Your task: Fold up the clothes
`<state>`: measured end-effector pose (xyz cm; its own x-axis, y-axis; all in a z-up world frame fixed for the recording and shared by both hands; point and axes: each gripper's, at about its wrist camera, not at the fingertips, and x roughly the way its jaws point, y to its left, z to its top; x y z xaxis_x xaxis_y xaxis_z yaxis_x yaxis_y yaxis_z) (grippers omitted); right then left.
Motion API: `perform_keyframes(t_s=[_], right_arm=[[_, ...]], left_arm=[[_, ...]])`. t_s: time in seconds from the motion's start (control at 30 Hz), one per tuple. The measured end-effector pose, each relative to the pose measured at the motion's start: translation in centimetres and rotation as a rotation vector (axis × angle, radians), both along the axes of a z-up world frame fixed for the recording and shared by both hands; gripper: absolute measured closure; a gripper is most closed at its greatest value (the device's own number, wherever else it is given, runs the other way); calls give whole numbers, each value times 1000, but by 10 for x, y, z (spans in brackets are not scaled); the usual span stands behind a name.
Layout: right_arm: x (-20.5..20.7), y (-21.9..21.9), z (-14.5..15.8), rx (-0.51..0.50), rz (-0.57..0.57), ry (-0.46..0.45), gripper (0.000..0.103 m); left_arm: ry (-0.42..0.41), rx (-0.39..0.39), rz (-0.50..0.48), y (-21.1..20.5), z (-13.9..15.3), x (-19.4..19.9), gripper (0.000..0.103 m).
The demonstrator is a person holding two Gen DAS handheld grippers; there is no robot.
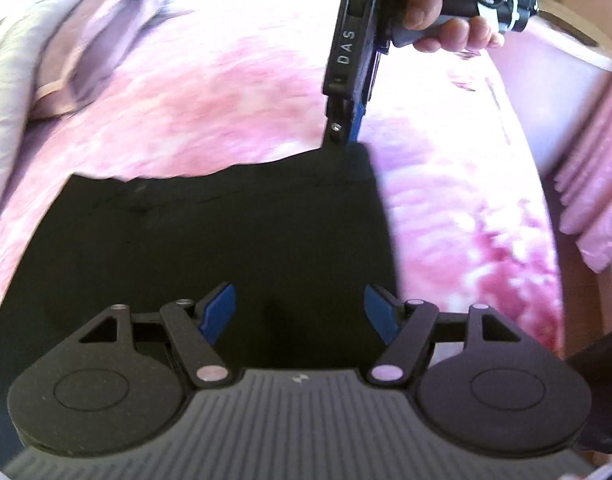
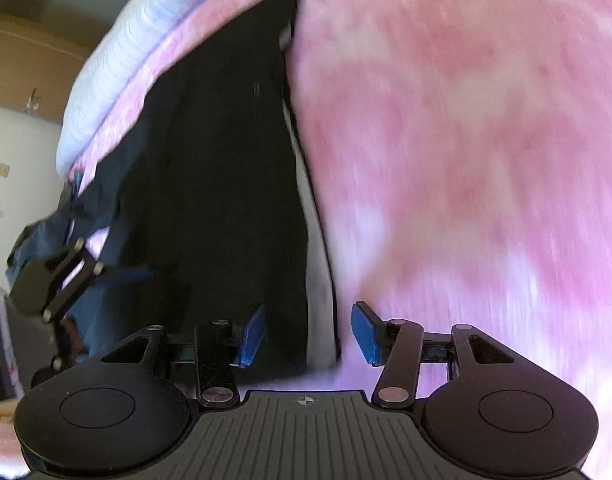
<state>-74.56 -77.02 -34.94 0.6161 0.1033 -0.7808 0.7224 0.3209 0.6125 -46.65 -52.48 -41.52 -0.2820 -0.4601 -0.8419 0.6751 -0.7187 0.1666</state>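
Note:
A black garment (image 1: 226,240) lies flat on a pink mottled bedspread (image 1: 226,92). My left gripper (image 1: 299,312) hovers over its near part, jaws wide apart, and its blue pads (image 1: 218,312) press on nothing. A hand holds my right gripper (image 1: 346,140) with its tips at the garment's far right corner. In the right wrist view the garment (image 2: 226,200) runs away from me, with a pale strip (image 2: 318,300) along its right edge. That edge passes between the spread blue pads of the right gripper (image 2: 310,338), which do not pinch it. The left gripper (image 2: 62,276) shows at the far left.
A grey-beige pillow or bundle of cloth (image 1: 46,60) lies at the bed's far left. Pink folded material (image 1: 594,200) hangs beyond the bed's right side. A white mattress edge (image 2: 118,60) borders the bedspread, with wooden furniture (image 2: 26,52) behind it. Blue cloth (image 2: 102,216) hangs near the left gripper.

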Motion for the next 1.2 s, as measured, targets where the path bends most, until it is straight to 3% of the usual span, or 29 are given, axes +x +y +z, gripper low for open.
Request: perform_keyframes(t_s=[0.23,0.27,0.33,0.47,0.6,0.73,0.77,0.97,1.1,1.2], right_arm=[[-14,17,-17,73,-179,-126,52],[-12,16,-19,71,-193,-140,61],[-8,13,-19,63,-201,-134,89],[-4,17,-9,39,-201,-76,95],[-14,32,11,24,-210,-52,97],[-27,58,28,27,-199,1,97],[-33,66,29,33,-211,22,101],[-84,110,26,58,-311,205,103],[-71,110,44,-26,-271,161,103],[-39,93,49,-94,-225,127,94]], left_arm=[[-7,30,-1,-2,-14,4,33],[-4,29,0,0,-14,7,33],[-2,38,-3,-2,-15,11,33],[18,117,-4,-5,-16,11,39],[22,171,-79,11,-15,-8,43],[54,190,-125,36,-7,-29,38],[63,197,-120,41,-5,-33,36],[107,218,-132,62,3,-41,39],[91,167,-90,62,7,-39,39],[60,133,-43,57,11,-28,38]])
